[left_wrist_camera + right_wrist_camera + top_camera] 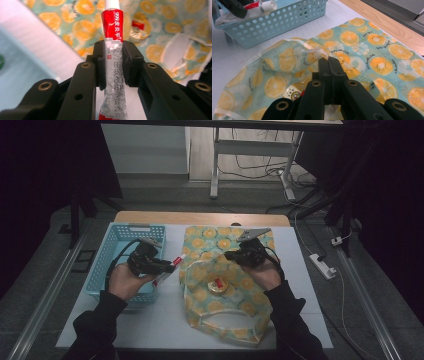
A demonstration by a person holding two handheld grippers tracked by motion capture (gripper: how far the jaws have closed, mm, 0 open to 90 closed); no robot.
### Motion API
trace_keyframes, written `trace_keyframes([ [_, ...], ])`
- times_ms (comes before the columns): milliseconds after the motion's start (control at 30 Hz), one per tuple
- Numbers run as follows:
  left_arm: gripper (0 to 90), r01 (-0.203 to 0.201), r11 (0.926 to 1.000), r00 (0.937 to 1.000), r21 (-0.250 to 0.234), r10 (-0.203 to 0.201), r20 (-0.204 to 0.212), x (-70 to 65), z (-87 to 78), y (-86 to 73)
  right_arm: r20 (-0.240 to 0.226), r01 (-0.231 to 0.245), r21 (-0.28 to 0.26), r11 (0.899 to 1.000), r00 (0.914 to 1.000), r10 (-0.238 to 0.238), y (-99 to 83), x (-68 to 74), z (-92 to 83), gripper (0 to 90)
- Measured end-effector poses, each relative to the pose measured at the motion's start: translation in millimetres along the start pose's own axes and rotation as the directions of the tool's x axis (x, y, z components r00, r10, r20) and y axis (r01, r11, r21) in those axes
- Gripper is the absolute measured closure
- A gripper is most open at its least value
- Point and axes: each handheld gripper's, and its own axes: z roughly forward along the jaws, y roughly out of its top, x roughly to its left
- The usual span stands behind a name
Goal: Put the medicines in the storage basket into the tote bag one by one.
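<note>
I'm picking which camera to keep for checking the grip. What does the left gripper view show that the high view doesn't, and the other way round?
Left gripper view alone: the red and silver printing on the tube, and the black pads pressing its sides.

High view alone: the blue basket, the right hand-held gripper at the edge of the bag's opening, both forearms and the white table.

Both: the tube in the left hand-held gripper, the orange-slice patterned bag and the small round tin inside it.
</note>
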Motion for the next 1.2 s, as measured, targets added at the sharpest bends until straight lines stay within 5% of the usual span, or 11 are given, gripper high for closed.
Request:
trace_keyframes([
  [633,74.3,-0.105,0.9943,0.9919,0.014,0.104,0.073,-39.5,37.4,23.0,0.001,-0.001,-0.005,1.0,1.0,0.001,0.2,0.6,0.2,89.5],
  [1200,74.3,-0.155,0.9872,0.9836,0.036,0.151,0.099,-57.3,78.9,43.6,0.002,0.004,-0.012,1.0,1.0,-0.004,1.0,1.6,-0.1,89.5],
])
